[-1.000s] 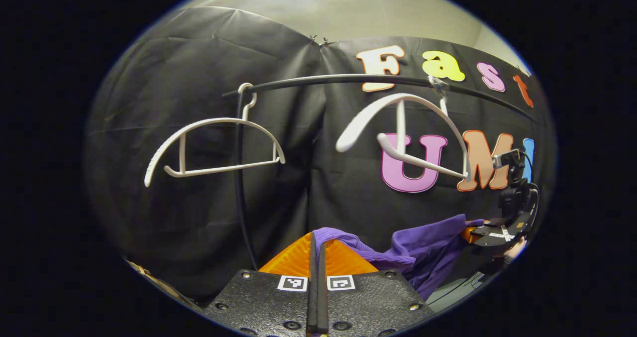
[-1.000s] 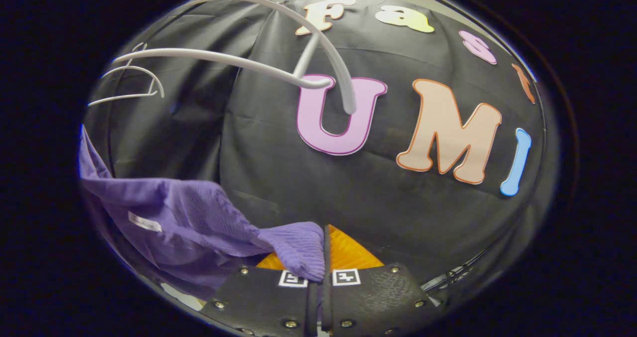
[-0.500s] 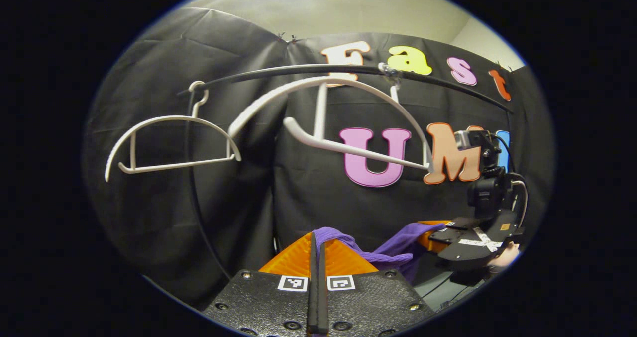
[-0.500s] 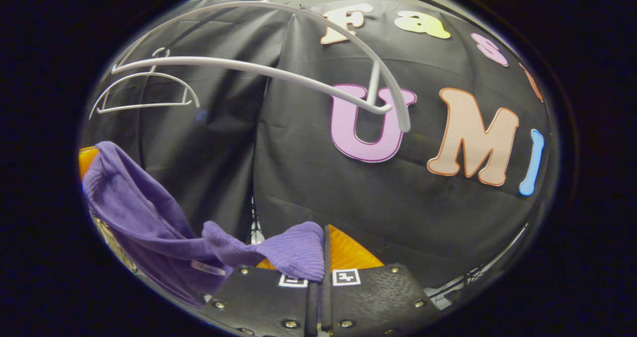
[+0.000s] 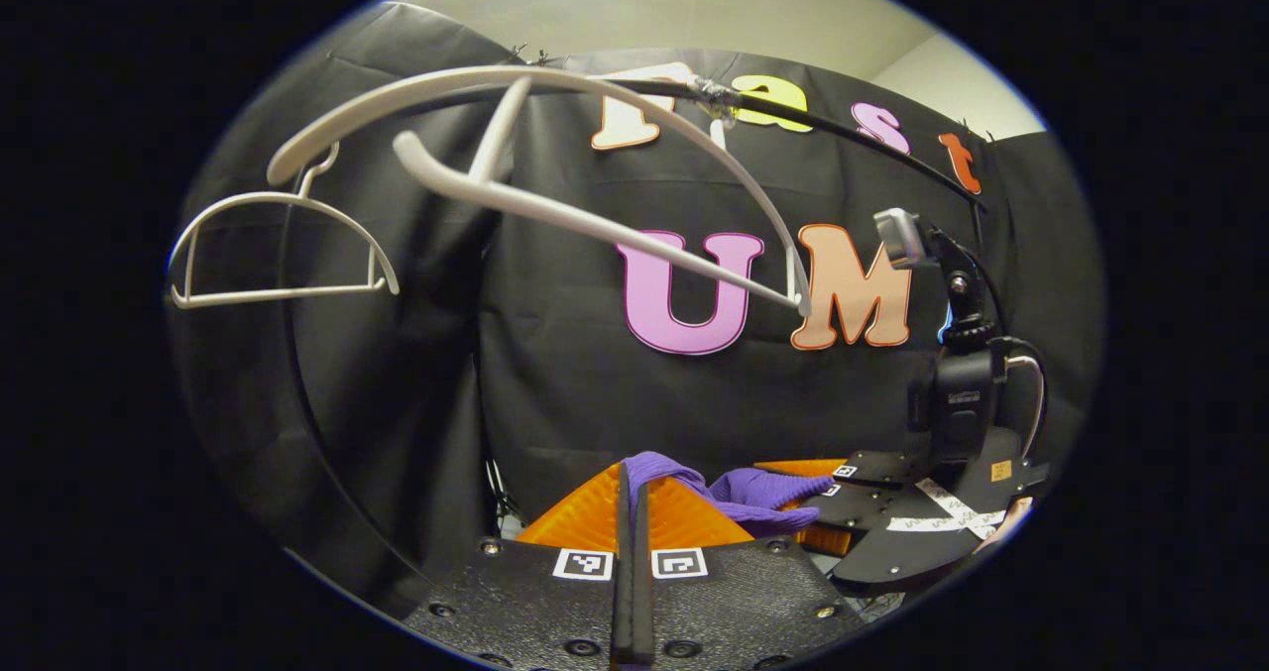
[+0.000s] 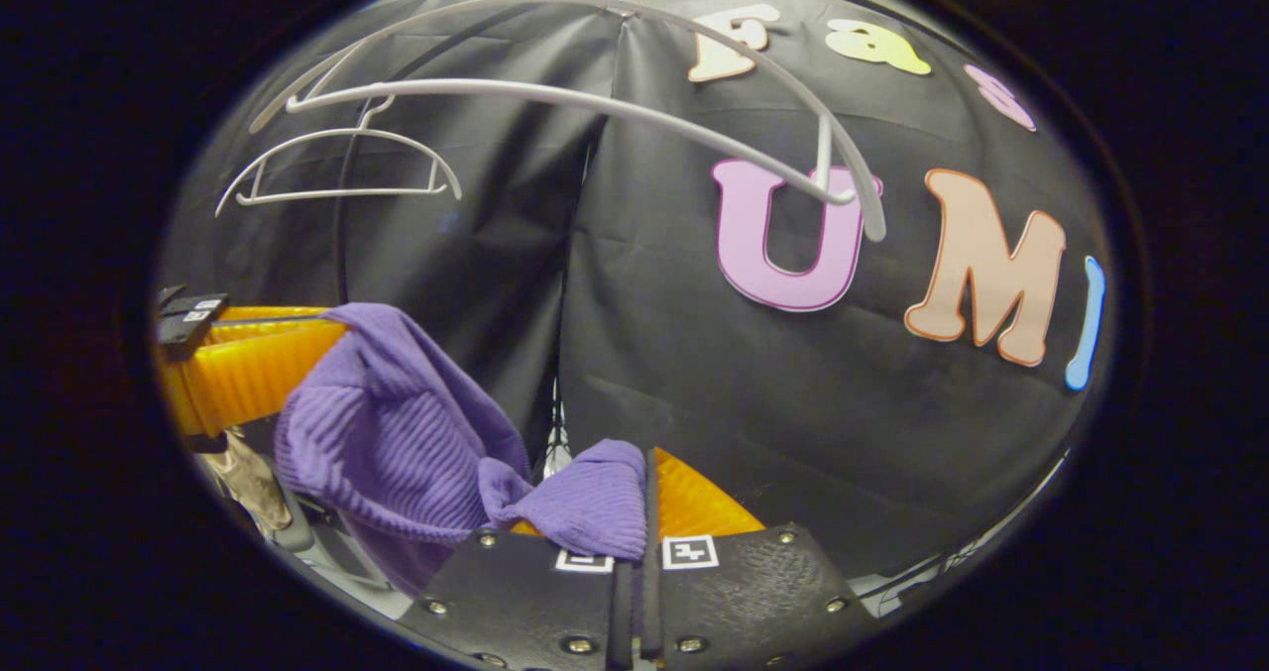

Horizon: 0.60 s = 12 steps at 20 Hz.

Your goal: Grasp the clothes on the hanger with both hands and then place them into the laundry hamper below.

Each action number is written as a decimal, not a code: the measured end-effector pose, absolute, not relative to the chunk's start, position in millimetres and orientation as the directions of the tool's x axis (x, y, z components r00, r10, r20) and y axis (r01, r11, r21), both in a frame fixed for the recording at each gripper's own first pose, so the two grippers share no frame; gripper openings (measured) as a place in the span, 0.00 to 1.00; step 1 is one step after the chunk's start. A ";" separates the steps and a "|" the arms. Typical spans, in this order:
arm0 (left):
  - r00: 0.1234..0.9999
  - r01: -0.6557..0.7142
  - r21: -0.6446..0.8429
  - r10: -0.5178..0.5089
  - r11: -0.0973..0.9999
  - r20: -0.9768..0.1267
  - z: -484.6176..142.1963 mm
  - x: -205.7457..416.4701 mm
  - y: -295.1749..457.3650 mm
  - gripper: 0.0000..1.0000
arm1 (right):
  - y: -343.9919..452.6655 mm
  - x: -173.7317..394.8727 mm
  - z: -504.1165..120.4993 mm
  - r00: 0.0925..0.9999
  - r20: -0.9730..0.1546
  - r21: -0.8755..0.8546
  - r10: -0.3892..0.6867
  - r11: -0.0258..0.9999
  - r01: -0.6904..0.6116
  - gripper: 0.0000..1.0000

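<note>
Fingers (image 6: 684,498) pinched on ribbed purple knit (image 6: 416,443)

Two white hangers on the black rail: a near, large one (image 5: 555,146) high above the left gripper's fingers, bare, and a far, smaller one (image 5: 283,250) up to their left, also bare. Same two counted from the right gripper view: large one (image 6: 634,106) overhead, small one (image 6: 342,161) up and left of the fingers. One rail (image 5: 853,141), curved, above. One purple garment (image 6: 416,433), bunched just left of the right gripper's fingers. Two grippers: left (image 5: 632,512) with closed fingers clamping purple cloth, right (image 6: 639,512) likewise pinching cloth. One booth wall of black cloth (image 6: 694,393) ahead.
</note>
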State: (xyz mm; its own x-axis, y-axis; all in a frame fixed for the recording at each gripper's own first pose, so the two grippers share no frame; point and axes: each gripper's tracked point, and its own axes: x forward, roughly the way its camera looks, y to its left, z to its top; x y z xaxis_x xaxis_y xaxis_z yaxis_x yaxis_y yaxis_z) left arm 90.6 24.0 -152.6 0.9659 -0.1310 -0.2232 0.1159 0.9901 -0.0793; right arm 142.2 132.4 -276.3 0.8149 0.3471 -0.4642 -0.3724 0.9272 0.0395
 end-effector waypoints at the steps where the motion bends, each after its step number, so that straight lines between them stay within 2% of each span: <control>1: 0.962 0.118 -0.099 -0.138 0.988 -0.235 -159.4 92.8 22.3 0.00 | 133.9 137.6 -283.5 0.805 -0.476 0.046 0.354 0.924 -0.379 0.06; 12: 0.880 0.106 -0.176 -0.175 0.979 -0.442 -258.2 98.5 0.3 0.00 | 130.8 90.1 -379.9 0.678 -0.652 0.112 0.339 0.928 -0.356 0.06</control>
State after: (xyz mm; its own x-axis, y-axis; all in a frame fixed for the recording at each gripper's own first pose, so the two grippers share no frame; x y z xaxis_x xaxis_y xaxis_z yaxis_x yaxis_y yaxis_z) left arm 98.5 0.3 -258.2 0.8796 -0.1746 -0.4425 0.1057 0.9787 -0.1762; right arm 90.1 130.8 -379.9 0.6785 0.3390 -0.6517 -0.3564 0.9277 0.1116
